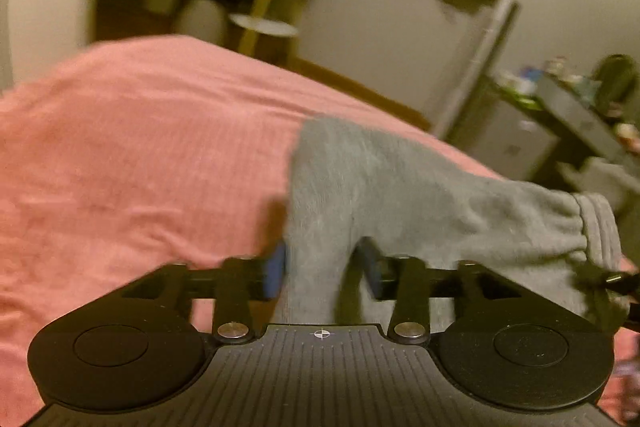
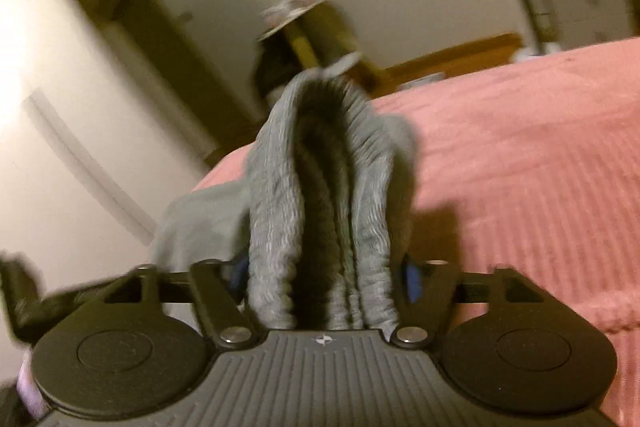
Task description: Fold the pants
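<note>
Pants (image 1: 400, 183) are grey sweatpants, soft fleecy stuff, and they're lifted off the pink bed (image 1: 120, 147), strung between the two grippers near its edge. Both views are pretty motion-blurred, so the fine detail is mushy.

Left gripper (image 1: 320, 267) has its jaws pinching a bunched fold of the plain fabric, with the rest draping off to the right toward the ribbed waistband (image 1: 600, 227). Right gripper (image 2: 324, 279) is clamped on that waistband (image 2: 320, 187), which is doubled into thick ridges, so the jaws sit fairly wide apart but are clearly squeezing it.

Handling-wise these look light, floppy and not slippery at all, and nothing about them is fragile. They'll sag wherever they aren't held, so the elastic waistband looks like the best grab spot, since it's thick and grippy. A cuff or seam would probably hold better than loose mid-leg fabric, which can slide out of a pinch.
</note>
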Demonstrator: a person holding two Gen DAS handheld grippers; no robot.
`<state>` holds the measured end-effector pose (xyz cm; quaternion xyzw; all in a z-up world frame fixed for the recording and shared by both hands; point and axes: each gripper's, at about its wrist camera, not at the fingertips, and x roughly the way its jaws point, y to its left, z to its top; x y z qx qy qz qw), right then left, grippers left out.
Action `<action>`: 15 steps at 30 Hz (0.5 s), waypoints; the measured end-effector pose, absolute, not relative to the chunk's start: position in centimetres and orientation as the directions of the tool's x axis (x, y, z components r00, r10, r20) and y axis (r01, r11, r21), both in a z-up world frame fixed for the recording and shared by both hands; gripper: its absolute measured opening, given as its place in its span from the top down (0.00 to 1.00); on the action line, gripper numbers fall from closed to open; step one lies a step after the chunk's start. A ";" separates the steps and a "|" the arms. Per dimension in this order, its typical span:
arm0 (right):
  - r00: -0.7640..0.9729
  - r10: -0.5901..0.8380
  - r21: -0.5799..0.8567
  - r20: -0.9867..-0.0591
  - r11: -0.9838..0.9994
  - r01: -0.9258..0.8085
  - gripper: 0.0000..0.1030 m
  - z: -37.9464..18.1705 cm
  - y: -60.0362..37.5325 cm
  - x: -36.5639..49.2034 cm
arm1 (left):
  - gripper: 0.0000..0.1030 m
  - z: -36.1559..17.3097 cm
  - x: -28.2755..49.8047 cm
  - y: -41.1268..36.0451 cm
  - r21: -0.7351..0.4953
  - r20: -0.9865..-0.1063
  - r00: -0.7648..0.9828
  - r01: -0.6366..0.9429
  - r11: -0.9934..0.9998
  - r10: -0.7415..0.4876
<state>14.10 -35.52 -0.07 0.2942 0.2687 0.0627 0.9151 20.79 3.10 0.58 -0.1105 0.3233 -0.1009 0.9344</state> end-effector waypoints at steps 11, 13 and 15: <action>0.857 0.315 0.865 -0.407 0.434 0.252 0.24 -9.8 -35.2 4.7 | 0.20 -6.3 9.5 2.5 -0.203 -0.620 0.744 0.155 0.967 -0.250; 0.860 0.340 0.892 -0.381 0.378 0.245 0.25 -10.8 -35.2 5.3 | 0.22 -7.0 9.2 1.9 -0.163 -0.642 0.729 0.173 0.971 -0.238; 0.875 0.335 0.900 -0.349 0.379 0.214 0.25 -10.7 -34.9 5.7 | 0.23 -7.5 9.5 1.0 -0.089 -0.642 0.738 0.195 0.977 -0.206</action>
